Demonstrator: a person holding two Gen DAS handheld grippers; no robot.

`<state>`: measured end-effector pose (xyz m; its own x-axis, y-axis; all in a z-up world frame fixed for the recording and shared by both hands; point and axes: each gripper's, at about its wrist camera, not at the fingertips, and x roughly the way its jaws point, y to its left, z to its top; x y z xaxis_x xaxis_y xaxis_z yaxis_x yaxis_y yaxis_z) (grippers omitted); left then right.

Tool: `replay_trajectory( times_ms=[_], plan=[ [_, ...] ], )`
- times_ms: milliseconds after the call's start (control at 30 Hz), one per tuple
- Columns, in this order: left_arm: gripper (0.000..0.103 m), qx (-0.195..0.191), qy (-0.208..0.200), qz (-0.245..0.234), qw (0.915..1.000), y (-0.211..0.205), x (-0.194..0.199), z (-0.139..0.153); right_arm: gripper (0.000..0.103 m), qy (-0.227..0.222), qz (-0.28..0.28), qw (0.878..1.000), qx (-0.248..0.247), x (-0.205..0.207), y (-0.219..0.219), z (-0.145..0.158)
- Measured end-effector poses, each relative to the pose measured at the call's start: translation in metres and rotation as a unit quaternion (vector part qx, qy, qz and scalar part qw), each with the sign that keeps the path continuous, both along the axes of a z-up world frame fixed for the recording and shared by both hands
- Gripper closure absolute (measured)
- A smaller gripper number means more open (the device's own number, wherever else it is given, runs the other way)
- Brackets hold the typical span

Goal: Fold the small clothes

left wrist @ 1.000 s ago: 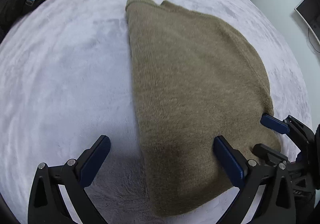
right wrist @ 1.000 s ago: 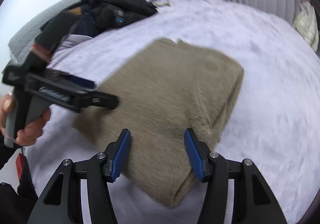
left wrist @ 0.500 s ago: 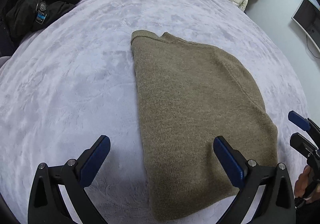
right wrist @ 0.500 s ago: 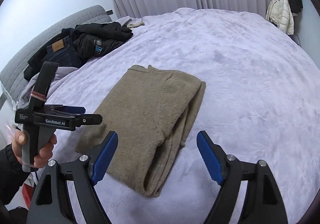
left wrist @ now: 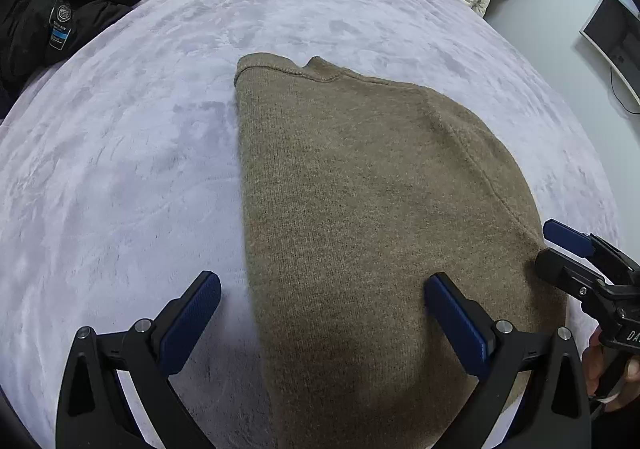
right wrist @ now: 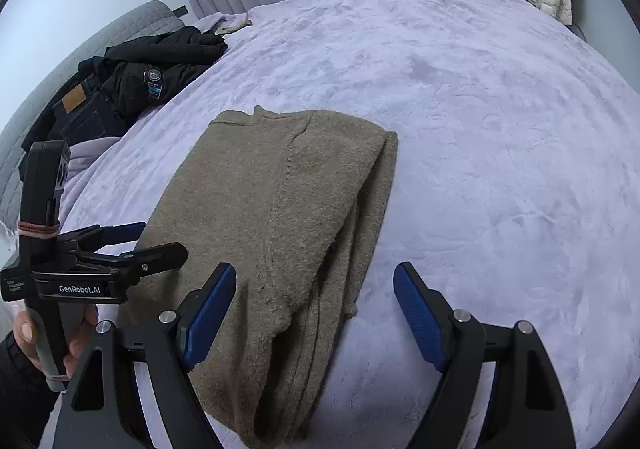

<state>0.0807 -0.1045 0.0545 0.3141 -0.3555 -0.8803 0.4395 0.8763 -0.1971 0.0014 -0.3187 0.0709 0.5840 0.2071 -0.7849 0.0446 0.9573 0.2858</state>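
You are hovering both grippers, left (left wrist: pixel 322 323) and right (right wrist: pixel 314 313), jaws apart and empty, over the near end of the folded sweater (right wrist: pixel 280 217), which is stretching lengthwise away from you.

Soft, even, cool light filled both views, sharp and free of glare; edges bulged with dark corners, and a faint shadow darkened the sweater (left wrist: pixel 360 361).

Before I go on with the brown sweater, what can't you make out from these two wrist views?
- Sweater: near end cut off by the frame bottom, left wrist view.
- Its sleeves: tucked inside the folded layers, right wrist view.
- Badge on the black jacket: text too small.
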Motion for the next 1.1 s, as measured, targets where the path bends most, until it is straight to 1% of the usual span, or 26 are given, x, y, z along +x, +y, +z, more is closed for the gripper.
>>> replay_trajectory(
  times_ms=[133, 200, 267, 333, 400, 467, 500, 533, 567, 600, 633, 667, 700, 733, 800, 900, 1100],
  plan=[
    [0.000, -0.008, 0.002, -0.017, 0.9998, -0.003, 0.005, -0.007, 0.020, 0.011, -0.009, 1.000, 0.023, 0.007, -0.007, -0.009],
    [0.000, -0.027, 0.019, -0.020, 0.9992, 0.000, 0.011, -0.012, 0.020, 0.016, -0.010, 0.999, 0.040, 0.012, -0.009, -0.015],
    [0.000, -0.060, 0.054, -0.021, 0.9965, 0.005, 0.019, -0.021, 0.020, 0.024, -0.012, 0.998, 0.054, 0.018, -0.011, -0.023],
    [0.000, -0.083, 0.078, -0.022, 0.9932, 0.007, 0.026, -0.028, 0.020, 0.034, -0.010, 0.996, 0.077, 0.024, -0.012, -0.031],
    [0.000, -0.095, 0.087, -0.029, 0.9913, 0.005, 0.028, -0.032, 0.020, 0.045, -0.005, 0.993, 0.106, 0.031, -0.012, -0.040],
    [0.000, -0.091, 0.085, -0.048, 0.9911, -0.005, 0.027, -0.030, 0.018, 0.043, 0.002, 0.991, 0.123, 0.038, -0.009, -0.045],
    [0.003, -0.087, 0.082, -0.057, 0.9912, -0.011, 0.025, -0.029, 0.018, 0.042, 0.004, 0.991, 0.126, 0.041, -0.006, -0.047],
    [0.009, -0.083, 0.076, -0.062, 0.9917, -0.014, 0.024, -0.027, 0.018, 0.041, 0.010, 0.991, 0.129, 0.045, -0.002, -0.049],
    [0.021, -0.081, 0.071, -0.067, 0.9920, -0.016, 0.024, -0.025, 0.023, 0.041, 0.017, 0.991, 0.125, 0.047, 0.003, -0.050],
    [0.030, -0.076, 0.060, -0.071, 0.9927, -0.017, 0.022, -0.021, 0.029, 0.040, 0.023, 0.992, 0.115, 0.048, 0.009, -0.050],
    [0.036, -0.074, 0.050, -0.074, 0.9932, -0.016, 0.020, -0.018, 0.032, 0.038, 0.028, 0.994, 0.102, 0.049, 0.013, -0.049],
    [0.045, -0.072, 0.042, -0.077, 0.9936, -0.014, 0.019, -0.015, 0.040, 0.033, 0.029, 0.995, 0.092, 0.048, 0.016, -0.045],
    [0.050, -0.071, 0.038, -0.078, 0.9937, -0.012, 0.018, -0.013, 0.045, 0.027, 0.029, 0.995, 0.087, 0.046, 0.018, -0.041],
    [0.052, -0.070, 0.037, -0.078, 0.9938, -0.011, 0.017, -0.009, 0.053, 0.022, 0.028, 0.996, 0.085, 0.044, 0.017, -0.037],
    [0.055, -0.062, 0.033, -0.078, 0.9945, -0.013, 0.016, -0.004, 0.059, 0.013, 0.027, 0.996, 0.086, 0.040, 0.019, -0.028],
    [0.056, -0.036, 0.026, -0.074, 0.9963, -0.017, 0.012, 0.004, 0.062, 0.004, 0.034, 0.998, 0.055, 0.037, 0.033, -0.013],
    [0.056, -0.035, 0.011, -0.081, 0.9960, -0.001, -0.015, 0.039, 0.063, -0.024, 0.049, 0.998, 0.036, 0.021, 0.054, 0.030]
  ],
)
